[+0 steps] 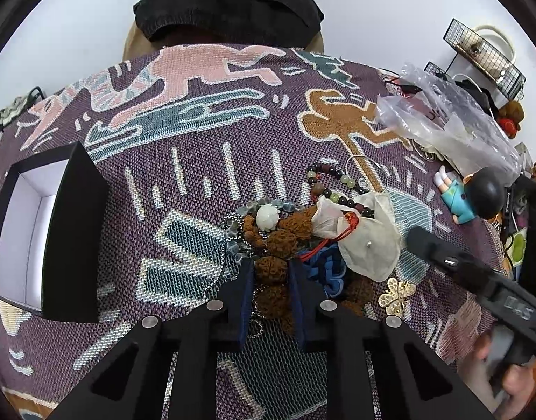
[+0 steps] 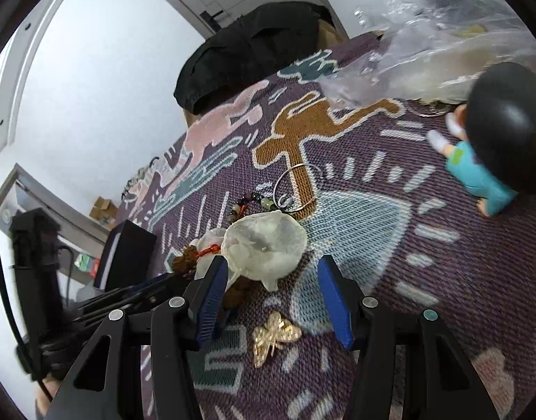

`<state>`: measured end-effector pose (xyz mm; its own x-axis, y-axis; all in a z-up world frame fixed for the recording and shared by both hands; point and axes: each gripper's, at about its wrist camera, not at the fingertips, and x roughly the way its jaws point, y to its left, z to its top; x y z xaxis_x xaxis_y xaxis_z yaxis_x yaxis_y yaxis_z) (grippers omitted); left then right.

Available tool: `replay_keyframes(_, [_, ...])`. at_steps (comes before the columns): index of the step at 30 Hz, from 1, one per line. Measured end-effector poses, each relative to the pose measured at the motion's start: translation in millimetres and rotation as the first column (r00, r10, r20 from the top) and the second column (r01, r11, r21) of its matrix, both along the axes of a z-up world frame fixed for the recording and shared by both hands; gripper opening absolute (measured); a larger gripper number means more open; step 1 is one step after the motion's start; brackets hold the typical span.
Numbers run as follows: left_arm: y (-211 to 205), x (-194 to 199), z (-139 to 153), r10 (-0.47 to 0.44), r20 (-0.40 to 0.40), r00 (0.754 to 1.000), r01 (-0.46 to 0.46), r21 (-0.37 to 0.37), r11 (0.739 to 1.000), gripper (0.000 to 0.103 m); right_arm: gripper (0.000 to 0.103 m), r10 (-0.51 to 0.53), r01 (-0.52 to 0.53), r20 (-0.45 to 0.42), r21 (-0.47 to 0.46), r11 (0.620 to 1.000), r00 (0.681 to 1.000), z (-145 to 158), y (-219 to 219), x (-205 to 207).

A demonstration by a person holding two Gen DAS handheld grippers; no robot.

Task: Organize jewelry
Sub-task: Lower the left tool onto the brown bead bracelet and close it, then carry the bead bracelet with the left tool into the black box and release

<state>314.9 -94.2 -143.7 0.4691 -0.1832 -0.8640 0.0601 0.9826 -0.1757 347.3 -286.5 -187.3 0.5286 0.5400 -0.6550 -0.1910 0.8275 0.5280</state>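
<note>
A heap of jewelry lies on the patterned purple cloth [image 1: 205, 196]. My left gripper [image 1: 271, 264] points down into it, its blue pads shut on a knobbly brown bead of the brown bead bracelet [image 1: 282, 241]. Beside it lie a white stone pendant [image 1: 266, 217], a dark and green bead string [image 1: 332, 182], a blue cord [image 1: 324, 266] and a white gauze pouch [image 1: 369, 241]. My right gripper [image 2: 273, 280] stands open just short of the pouch [image 2: 264, 248], with a gold butterfly brooch [image 2: 273, 336] on the cloth between its fingers [image 2: 332, 301].
A black box with a white inside [image 1: 72, 231] stands open at the left. A doll figurine [image 2: 492, 147] and a crumpled clear plastic bag [image 1: 443, 119] sit at the right. A black garment [image 1: 226, 7] hangs over a chair beyond the table's far edge.
</note>
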Motion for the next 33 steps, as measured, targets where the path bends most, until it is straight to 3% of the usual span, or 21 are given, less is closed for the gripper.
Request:
replay_keyframes(4, [0,-3,5,-0.007,0.015,1.000,0.007,-0.017,1.000,0.021,0.054,0.014,-0.014,0.001,-0.054,0.998,1.000,-7,15,9])
replay_keyframes(5, [0,-4,8,-0.008,0.020,1.000,0.008,-0.019,1.000,0.021,0.050,0.023,-0.023,0.003,-0.071,0.997,1.000,-6,17,9])
replay_keyframes(6, [1,-5,11,-0.008,0.027,1.000,0.009,-0.022,1.000,0.021,0.027,0.036,-0.036,0.008,-0.079,0.996,0.999,-5,20,8])
replay_keyframes(7, [2,-6,15,-0.008,0.035,0.999,0.009,-0.027,1.000,0.021,0.011,0.056,-0.055,0.014,-0.071,0.996,0.998,-3,21,7])
replay_keyframes(8, [2,-8,20,-0.008,0.044,0.999,0.010,-0.030,1.000,0.021,0.004,0.068,-0.067,0.013,-0.066,0.996,0.998,-2,22,7])
replay_keyframes(22, [17,-38,109,-0.003,0.222,0.975,0.006,-0.014,1.000,0.021,0.003,0.094,-0.103,0.227,0.030,0.994,0.969,90,4,-29])
replay_keyframes(33, [66,-58,149,0.067,0.301,0.951,-0.060,-0.031,0.998,0.021,0.003,0.147,-0.161,0.287,0.023,0.987,0.946,125,32,-45])
